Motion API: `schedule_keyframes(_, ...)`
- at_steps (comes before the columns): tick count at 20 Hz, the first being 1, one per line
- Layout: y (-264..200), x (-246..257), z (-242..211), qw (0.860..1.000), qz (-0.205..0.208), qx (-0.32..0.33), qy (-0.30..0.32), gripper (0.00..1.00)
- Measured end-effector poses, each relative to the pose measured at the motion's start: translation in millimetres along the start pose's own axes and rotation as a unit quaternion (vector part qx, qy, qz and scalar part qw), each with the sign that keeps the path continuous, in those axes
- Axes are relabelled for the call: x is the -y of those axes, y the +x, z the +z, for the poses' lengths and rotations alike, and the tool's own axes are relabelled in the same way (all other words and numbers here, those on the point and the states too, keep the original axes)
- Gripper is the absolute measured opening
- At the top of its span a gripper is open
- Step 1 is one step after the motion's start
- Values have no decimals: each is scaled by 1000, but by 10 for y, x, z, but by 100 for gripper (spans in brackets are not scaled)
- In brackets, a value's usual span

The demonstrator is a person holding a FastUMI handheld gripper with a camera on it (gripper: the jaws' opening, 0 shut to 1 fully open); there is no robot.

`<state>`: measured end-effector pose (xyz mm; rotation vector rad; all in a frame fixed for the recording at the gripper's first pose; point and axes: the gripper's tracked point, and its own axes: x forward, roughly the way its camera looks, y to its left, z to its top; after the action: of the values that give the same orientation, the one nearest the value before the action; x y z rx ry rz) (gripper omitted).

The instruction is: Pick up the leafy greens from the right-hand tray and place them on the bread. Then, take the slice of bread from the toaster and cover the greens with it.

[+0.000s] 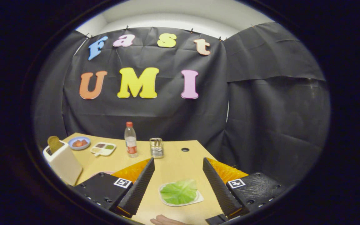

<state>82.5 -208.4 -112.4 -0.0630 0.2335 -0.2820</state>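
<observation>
— How far along is it?
— First half looks done: the leafy greens (179, 192) lie on the bread (198, 200), on the surface (173, 162) between the fingers of the released, empty tongs (177, 182).
— And what's left?
— The slice of bread (54, 143) stands in the toaster (63, 162), far left. Black cloth walls; beyond, a bottle (130, 139), a metal holder (156, 147).

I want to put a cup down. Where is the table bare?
Bare wood lies between the open claw, ahead of the greens up to the bottle and rack. Another patch lies between the toaster and the bottle. The far-left corner is crowded: bowl and divided tray.
</observation>
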Motion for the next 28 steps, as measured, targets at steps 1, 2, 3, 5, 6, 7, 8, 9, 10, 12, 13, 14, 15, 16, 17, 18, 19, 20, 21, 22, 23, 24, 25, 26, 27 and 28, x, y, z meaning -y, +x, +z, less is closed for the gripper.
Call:
schedule_keyframes(1, 99, 75, -104, 1000, -2, -12, -2, 95)
schedule_keyframes(2, 206, 150, -202, 1000, -4, -23, -3, 96)
schedule_keyframes(3, 311, 211, -286, 999, -5, -32, -6, 96)
schedule_keyframes(5, 528, 304, -488, 998, -3, -55, -12, 96)
schedule_keyframes(6, 644, 340, -602, 998, -2, -68, -16, 96)
schedule_keyframes(7, 753, 369, -704, 996, 0, -81, -22, 96)
schedule_keyframes(8, 853, 399, -804, 995, 0, -94, -27, 96)
schedule_keyframes(9, 956, 442, -926, 994, -1, -108, -33, 96)
schedule_keyframes(10, 1052, 457, -1028, 992, 2, -122, -36, 96)
schedule_keyframes(12, 1217, 468, -1215, 988, 5, -148, -46, 96)
schedule_keyframes(13, 1267, 487, -1288, 987, 4, -154, -50, 96)
schedule_keyframes(14, 1318, 493, -1355, 985, 4, -163, -53, 96)
schedule_keyframes(15, 1357, 483, -1400, 984, 8, -170, -53, 95)
schedule_keyframes(16, 1401, 467, -1464, 982, 12, -182, -52, 95)
schedule_keyframes(17, 1430, 460, -1518, 980, 14, -190, -53, 95)
schedule_keyframes(18, 1458, 442, -1566, 978, 16, -200, -55, 95)
schedule_keyframes(19, 1464, 405, -1621, 976, 21, -207, -58, 95)
schedule_keyframes(20, 1478, 374, -1632, 975, 24, -211, -62, 95)
schedule_keyframes(21, 1484, 345, -1656, 974, 27, -213, -68, 94)
schedule_keyframes(22, 1485, 319, -1671, 973, 27, -215, -75, 92)
schedule_keyframes(23, 1509, 297, -1712, 972, 26, -219, -84, 92)
schedule_keyframes(24, 1520, 286, -1743, 970, 24, -224, -89, 88)
schedule_keyframes(25, 1520, 282, -1783, 969, 21, -230, -92, 84)
schedule_keyframes(26, 1511, 257, -1801, 968, 22, -232, -93, 80)
schedule_keyframes(27, 1514, 235, -1794, 969, 23, -229, -94, 76)
schedule_keyframes(28, 1526, 209, -1799, 969, 24, -227, -100, 67)
